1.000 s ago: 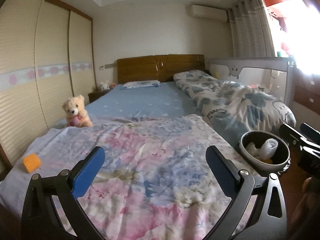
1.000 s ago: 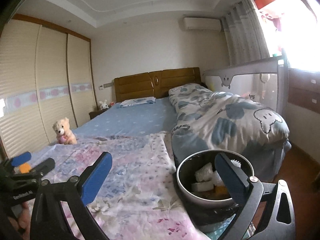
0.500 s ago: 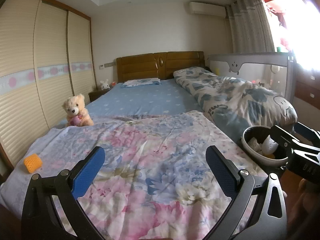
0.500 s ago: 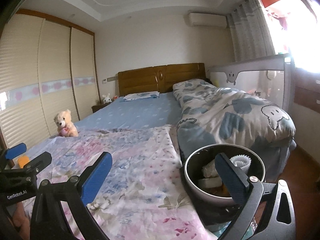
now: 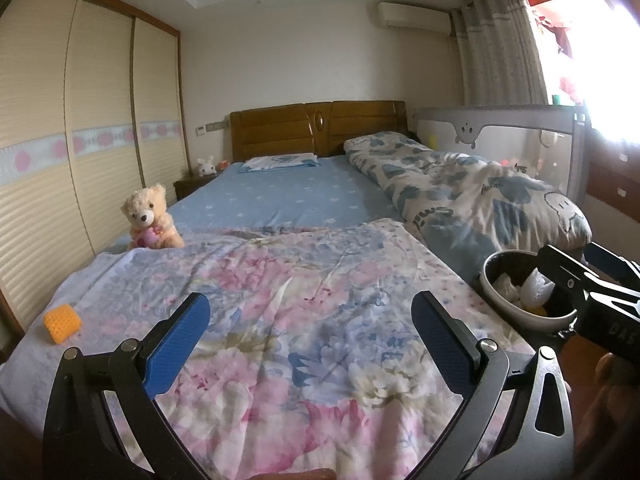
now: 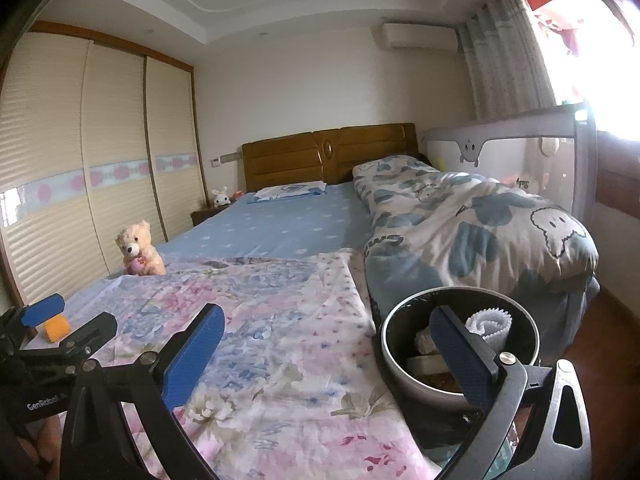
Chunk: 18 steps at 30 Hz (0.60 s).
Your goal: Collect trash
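Nearby, knobbly orange sponge (image 5: pixel 63 323) (blocky)

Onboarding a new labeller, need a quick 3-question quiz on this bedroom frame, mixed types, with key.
1. True or false: the left gripper is shut on the orange sponge.
2. Multiple choice: the trash bin holds A) nothing B) white crumpled scraps C) the teddy bear.
3. Fill in: the orange sponge lies on the ____ quilt, near its left edge.

Key: 1 false, both its fingers are spread wide with nothing between them, and the sponge lies apart to the left. 2 B. 3 floral. The right gripper is open too, with the bin rim behind its right finger.
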Tool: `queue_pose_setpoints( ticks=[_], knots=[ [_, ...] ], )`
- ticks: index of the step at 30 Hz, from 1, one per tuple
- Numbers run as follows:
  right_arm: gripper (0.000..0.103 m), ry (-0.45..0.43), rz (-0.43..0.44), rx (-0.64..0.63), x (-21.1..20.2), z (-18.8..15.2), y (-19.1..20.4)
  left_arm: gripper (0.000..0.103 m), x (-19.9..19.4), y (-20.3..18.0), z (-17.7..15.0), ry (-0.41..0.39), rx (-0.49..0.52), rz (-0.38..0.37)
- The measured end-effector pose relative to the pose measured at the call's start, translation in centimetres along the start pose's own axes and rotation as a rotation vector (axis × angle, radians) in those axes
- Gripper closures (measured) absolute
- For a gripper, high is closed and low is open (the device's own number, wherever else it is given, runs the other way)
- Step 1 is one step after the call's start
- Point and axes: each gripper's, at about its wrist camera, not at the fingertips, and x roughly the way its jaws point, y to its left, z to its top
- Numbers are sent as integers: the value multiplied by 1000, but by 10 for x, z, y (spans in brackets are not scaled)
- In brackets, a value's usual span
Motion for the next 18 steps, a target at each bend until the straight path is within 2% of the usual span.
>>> queue_pose_setpoints(
  ticks=[18],
  knots=[
    [0,3,5,8,-2,-1,1,0,-2,2,-1,2,-6,-6]
  ],
)
